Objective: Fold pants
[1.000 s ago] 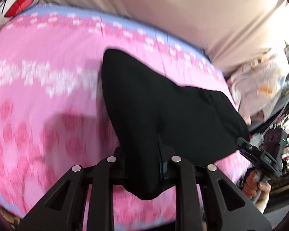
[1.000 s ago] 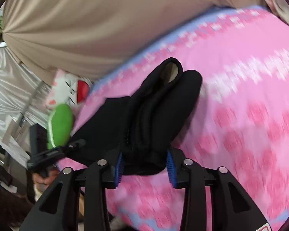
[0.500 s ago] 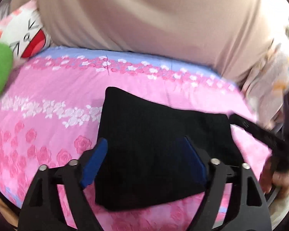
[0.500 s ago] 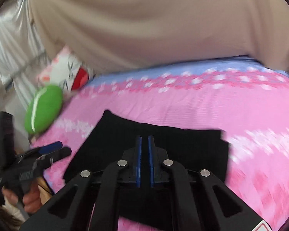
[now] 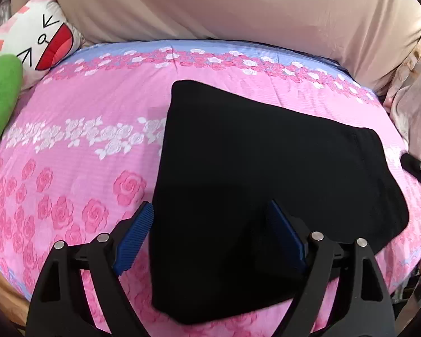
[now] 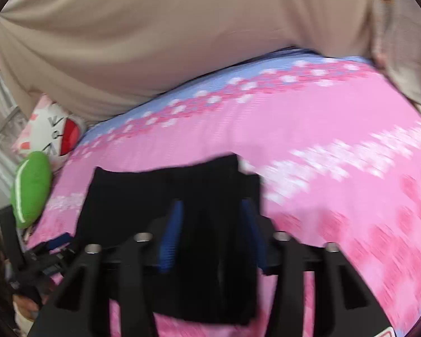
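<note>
Black pants folded flat on pink bed. Sharp in left view; blurred in right, with green pillow shown whole. Left claw spread wide over near edge; right claw just reopened, pants beneath, unpinched.

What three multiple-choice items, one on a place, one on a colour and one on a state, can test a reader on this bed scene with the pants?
1. Where do the pants lie?
A. on the pink bedspread
B. on the green cushion
C. on the floor

2. What colour are the pants?
A. blue
B. black
C. beige

3. How do the jaws of the left gripper stand?
A. shut on the pants
B. shut on nothing
C. open

Key: 1 A, pink rose cloth shows all around them; 2 B, the cloth is plain black; 3 C, its blue pads stand wide apart and press on nothing.
</note>
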Demonstrator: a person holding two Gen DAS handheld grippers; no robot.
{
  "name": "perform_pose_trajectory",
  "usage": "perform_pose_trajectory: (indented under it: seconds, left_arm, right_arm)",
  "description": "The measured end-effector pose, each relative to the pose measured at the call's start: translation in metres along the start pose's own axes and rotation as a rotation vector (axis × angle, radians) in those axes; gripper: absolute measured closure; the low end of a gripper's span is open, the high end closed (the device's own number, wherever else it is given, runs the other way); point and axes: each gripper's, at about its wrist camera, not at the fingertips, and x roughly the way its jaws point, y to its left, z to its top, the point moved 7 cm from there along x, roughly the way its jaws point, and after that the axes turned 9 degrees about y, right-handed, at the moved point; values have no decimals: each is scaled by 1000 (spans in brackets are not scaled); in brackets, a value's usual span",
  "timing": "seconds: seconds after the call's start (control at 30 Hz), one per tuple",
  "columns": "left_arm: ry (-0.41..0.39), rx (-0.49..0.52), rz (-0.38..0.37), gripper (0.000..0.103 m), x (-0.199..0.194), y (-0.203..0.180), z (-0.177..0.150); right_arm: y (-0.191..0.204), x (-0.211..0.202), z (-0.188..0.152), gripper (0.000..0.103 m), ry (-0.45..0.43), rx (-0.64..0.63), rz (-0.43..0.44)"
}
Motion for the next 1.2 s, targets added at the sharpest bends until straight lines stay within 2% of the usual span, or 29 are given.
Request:
perform_pose_trajectory:
  seconds: [0.13,0.3,0.37,0.43,0.57,0.6,0.77,0.8,0.83,0.87,0.9,0.93,0.97,1.07,1.2]
  left_arm:
    - [9,-11,0,19,-7,5,-7]
    - [29,-21,-6,18,-6,8,-17]
    - [44,-18,-15,18,-3,9,-22]
    - [72,-26,-54,14,2,10,-29]
    - [128,-82,-157,10,13,16,-40]
    - [118,-84,-172,8,14,16,-40]
    - [104,-34,-185,8,20,1,-32]
    - [103,-29,-186,11,21,-2,-29]
    - [101,-24,-178,15,22,-6,-26]
    - [102,-17,-182,25,21,-10,-24]
    - [100,-12,-181,39,19,-13,-22]
    - [96,-7,-190,44,15,-15,-20]
    - [92,-1,-176,54,11,-15,-18]
    - [80,9,-159,69,0,-12,-15]
    - [61,47,-126,81,-16,-16,-14]
  right_arm:
    - [-11,-9,-25,37,32,15,-12]
    - [-8,5,-53,37,107,6,22]
    - [-6,12,-61,35,119,6,12]
    - [-8,15,-67,34,126,8,-4]
    - [-16,18,-79,33,148,67,63]
    - [-19,19,-82,30,149,80,75]
    - [-18,22,-82,24,142,88,128]
    - [-16,23,-81,25,139,86,132]
    - [-14,24,-80,36,137,82,136]
    - [-11,25,-78,40,134,85,154]
    - [-11,25,-75,53,127,95,166]
    - [-9,23,-73,60,119,103,197]
    - [-7,21,-71,61,116,103,206]
    - [-1,15,-69,65,108,88,198]
    - [7,4,-68,66,96,73,204]
